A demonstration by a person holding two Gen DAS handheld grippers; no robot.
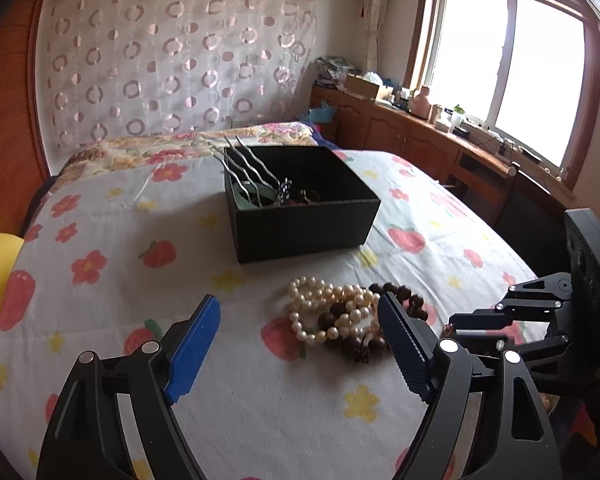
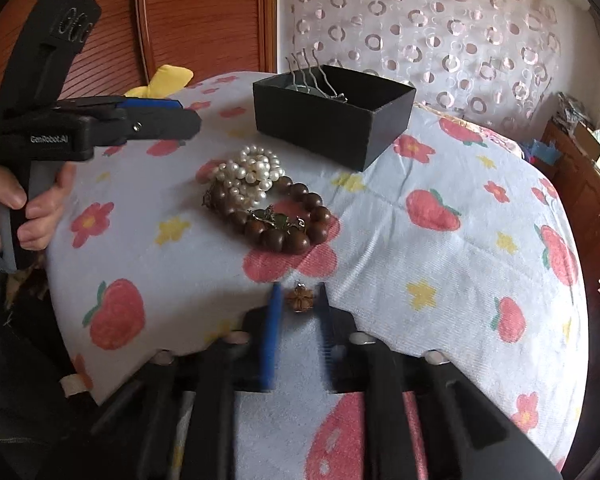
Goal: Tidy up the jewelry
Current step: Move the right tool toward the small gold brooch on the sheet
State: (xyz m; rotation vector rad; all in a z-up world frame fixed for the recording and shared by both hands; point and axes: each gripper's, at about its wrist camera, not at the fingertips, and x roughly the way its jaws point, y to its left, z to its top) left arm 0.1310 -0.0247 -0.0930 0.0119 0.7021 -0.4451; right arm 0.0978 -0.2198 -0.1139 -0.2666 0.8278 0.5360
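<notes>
Right gripper (image 2: 298,300) pinching a small brown carved bead (image 2: 297,301), left gripper (image 1: 300,344) spread wide (holding nothing) over pearl strand (image 1: 328,312) and wooden bead bracelet (image 2: 292,220), black box (image 1: 300,208) behind, floral bedspread (image 1: 140,240).

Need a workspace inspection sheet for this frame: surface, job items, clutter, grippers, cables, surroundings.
Surface: bed with a fruit-and-flower print cover.
Job's things: black box, open, hair pins leaning out of it; pearl strand tangled with brown bead bracelet in front of the box; small brown charm apart, near the bed edge.
Clutter: yellow plush at the far side of the bed.
Grippers: left gripper open, beside the pile; right gripper partly closed around the charm, contact unclear.
Cables: some on the window counter.
Surroundings: patterned curtain, window, wood cabinets.
</notes>
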